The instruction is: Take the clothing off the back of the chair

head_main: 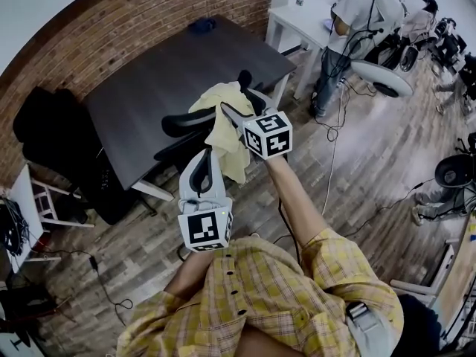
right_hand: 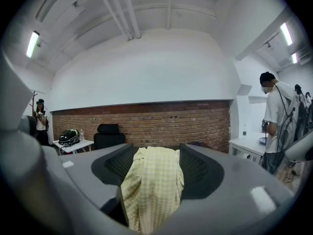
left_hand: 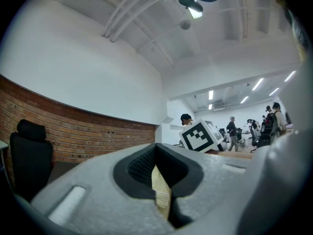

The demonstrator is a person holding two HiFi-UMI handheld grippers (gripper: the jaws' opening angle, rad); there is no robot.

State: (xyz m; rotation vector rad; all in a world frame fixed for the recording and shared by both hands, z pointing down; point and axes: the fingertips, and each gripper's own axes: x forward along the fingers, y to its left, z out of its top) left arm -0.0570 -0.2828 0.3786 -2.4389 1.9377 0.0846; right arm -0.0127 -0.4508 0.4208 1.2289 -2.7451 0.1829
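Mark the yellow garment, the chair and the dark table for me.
yellow garment (right_hand: 152,180), right gripper view, middle of the draped cloth.
chair (head_main: 181,124), head view, black armrest.
dark table (head_main: 163,73), head view, bare top.

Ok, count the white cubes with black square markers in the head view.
2. One cube on the left gripper, low centre; another on the right gripper, beside the pale yellow checked garment. None looks hidden.

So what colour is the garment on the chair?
The garment is pale yellow check; best in right gripper view.
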